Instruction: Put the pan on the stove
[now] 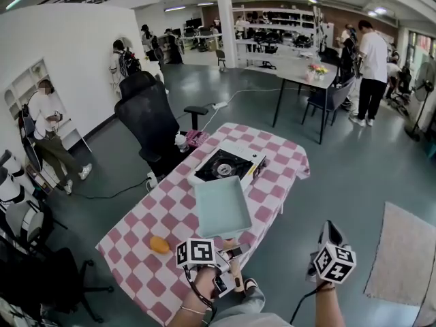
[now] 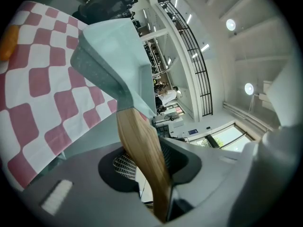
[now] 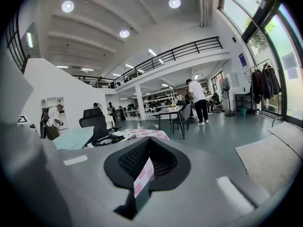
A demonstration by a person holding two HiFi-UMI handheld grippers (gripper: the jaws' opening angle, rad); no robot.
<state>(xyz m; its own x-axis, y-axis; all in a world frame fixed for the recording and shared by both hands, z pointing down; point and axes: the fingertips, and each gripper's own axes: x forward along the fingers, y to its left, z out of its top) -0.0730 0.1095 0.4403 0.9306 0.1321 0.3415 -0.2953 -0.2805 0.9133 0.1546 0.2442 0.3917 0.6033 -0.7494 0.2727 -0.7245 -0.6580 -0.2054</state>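
Nearest, the left gripper (image 1: 230, 249) is clenched on the flat, light-brown wooden handle (image 2: 142, 150) of the pale teal square pan (image 1: 221, 206). The handle's near end is cut off inside the claw. The right gripper (image 1: 330, 231) hangs beside the table over the smooth grey-green floor (image 1: 354, 176). Its jaws stand a narrow slit apart with nothing gripped; only checked cloth shows through the slit.

The pan is shallow with straight walls and a matte speckled underside. It is held off the pink-and-white checked tablecloth (image 1: 272, 155), above the near half of the table and just short of the stove. I cannot tell whether its far rim touches the stove.

A small rounded orange thing (image 1: 159, 244), too blurred to identify, lies on the cloth to the pan's left. Beyond the pan sits the white-bodied portable stove with a black top and round burner (image 1: 228, 165).

Behind the table stands a black mesh-backed office chair (image 1: 146, 118). A pale rug (image 1: 402, 264) is cut off at the right edge. Farther back are a white partition wall (image 1: 68, 46), dark desks (image 1: 300, 80) and standing people.
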